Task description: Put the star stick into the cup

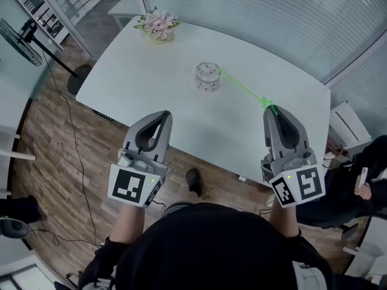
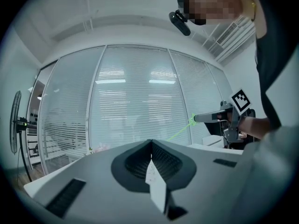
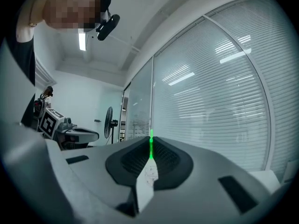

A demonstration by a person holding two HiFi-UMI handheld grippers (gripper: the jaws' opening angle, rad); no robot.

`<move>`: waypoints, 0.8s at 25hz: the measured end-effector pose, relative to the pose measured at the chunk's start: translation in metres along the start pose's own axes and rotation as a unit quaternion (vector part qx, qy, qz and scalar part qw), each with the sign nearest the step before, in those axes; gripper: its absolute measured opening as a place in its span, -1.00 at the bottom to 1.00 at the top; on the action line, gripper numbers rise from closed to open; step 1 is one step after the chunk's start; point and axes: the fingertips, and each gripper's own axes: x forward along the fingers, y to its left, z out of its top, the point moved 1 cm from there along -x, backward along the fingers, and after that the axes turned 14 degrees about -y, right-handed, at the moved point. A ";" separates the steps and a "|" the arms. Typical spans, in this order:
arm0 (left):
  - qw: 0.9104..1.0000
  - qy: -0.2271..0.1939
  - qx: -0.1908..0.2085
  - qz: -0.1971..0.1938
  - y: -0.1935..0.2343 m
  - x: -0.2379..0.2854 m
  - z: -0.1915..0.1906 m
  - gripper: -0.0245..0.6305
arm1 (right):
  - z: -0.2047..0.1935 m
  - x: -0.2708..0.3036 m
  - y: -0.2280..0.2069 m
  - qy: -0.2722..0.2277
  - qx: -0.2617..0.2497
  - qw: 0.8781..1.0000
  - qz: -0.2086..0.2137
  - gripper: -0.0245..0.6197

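Two tongs pressed together: left tongs (image 1: 161, 116) empty, right tongs (image 1: 271, 111) pinching the stick (image 1: 242, 88). I should tilt its far end down into the cup (image 1: 207, 77), then release.

Star stick (image 1: 245, 89): thin, bright green, straight, with a small star shape at the near end. That end is pinched in the closed right claw (image 1: 270, 109). The shaft runs out toward ten o'clock, its far tip at the cup's (image 1: 207, 77) rim; contact cannot be confirmed.

Cup: small, clear glass, upright, mouth open, standing near the middle of the white tabletop (image 1: 151, 83).
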 end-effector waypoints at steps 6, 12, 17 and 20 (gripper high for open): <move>1.000 -0.003 -0.008 -0.014 0.022 0.030 -0.010 -0.89 | -0.015 0.027 -0.010 0.012 -0.005 1.000 -0.010 -0.86; 1.000 -0.012 -0.011 -0.017 0.027 0.050 -0.013 -0.89 | -0.024 0.040 -0.017 0.018 -0.003 1.000 -0.003 -0.86; 1.000 -0.017 -0.010 0.001 0.028 0.059 -0.011 -0.89 | -0.033 0.045 -0.025 0.031 0.003 0.999 0.018 -0.86; 1.000 -0.019 -0.008 0.013 0.028 0.061 -0.008 -0.88 | -0.037 0.048 -0.027 0.037 0.004 0.999 0.034 -0.86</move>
